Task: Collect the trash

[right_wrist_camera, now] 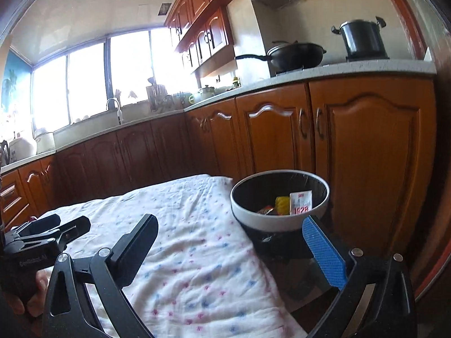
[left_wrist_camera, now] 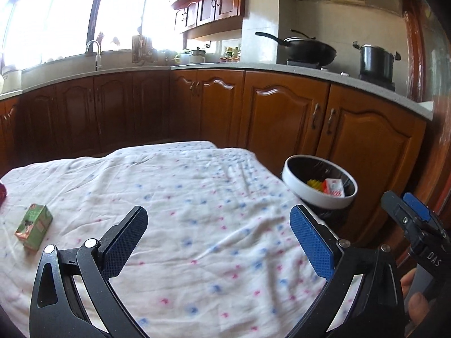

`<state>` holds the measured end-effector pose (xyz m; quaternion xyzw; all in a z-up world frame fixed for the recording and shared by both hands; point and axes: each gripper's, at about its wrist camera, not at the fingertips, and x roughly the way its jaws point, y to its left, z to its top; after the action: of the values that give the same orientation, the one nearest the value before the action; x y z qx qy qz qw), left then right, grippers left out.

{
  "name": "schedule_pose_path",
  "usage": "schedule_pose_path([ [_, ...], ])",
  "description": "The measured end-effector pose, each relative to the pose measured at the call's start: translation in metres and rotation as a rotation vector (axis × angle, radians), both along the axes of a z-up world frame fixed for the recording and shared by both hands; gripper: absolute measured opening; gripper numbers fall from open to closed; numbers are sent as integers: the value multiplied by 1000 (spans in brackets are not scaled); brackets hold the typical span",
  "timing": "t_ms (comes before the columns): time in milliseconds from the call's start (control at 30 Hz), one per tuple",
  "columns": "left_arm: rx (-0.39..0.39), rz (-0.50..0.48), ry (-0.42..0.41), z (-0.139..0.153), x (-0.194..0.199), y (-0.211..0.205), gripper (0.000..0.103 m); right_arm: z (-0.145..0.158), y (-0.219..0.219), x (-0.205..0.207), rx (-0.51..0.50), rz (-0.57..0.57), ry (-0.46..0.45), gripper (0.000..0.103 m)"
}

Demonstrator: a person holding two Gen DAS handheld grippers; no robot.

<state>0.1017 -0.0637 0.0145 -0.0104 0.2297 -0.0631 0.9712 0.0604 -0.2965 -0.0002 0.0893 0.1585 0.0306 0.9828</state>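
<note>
A small green carton (left_wrist_camera: 34,226) lies on the white dotted cloth (left_wrist_camera: 197,197) at the left. A round white-rimmed trash bin (left_wrist_camera: 319,181) with a black liner stands off the table's right edge; it holds a yellow item and a red-and-white wrapper (right_wrist_camera: 300,203). My left gripper (left_wrist_camera: 220,239) is open and empty above the cloth, right of the carton. My right gripper (right_wrist_camera: 234,242) is open and empty, just in front of the bin (right_wrist_camera: 279,197). The right gripper also shows at the right edge of the left wrist view (left_wrist_camera: 414,217).
A dark red object (left_wrist_camera: 2,194) peeks in at the cloth's left edge. Wooden cabinets (left_wrist_camera: 282,112) run behind the table, with a counter carrying a wok (left_wrist_camera: 307,49), a pot (left_wrist_camera: 376,60) and a sink tap (left_wrist_camera: 94,49). The left gripper shows in the right wrist view (right_wrist_camera: 48,231).
</note>
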Motion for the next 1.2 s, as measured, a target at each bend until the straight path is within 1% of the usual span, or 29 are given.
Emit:
schedule_pose_path([
  [233,55,28,1,-10,-8,0,103,-7,4,-2,34,32,7,103],
  [433,77,53,-6,-12,-15,2,103,-7,7,-4,40,46,3,103],
  [667,77,73,-2,-11,-15,6,103,-4,8,-7,42,46,-5,103],
  [833,82,71,-11,-11,-16,5,103,-4,7,-7,55,51,-2,103],
  [1200,93,58,-26,-9,-17,3,103,-4,8,-5,50,54,5,103],
])
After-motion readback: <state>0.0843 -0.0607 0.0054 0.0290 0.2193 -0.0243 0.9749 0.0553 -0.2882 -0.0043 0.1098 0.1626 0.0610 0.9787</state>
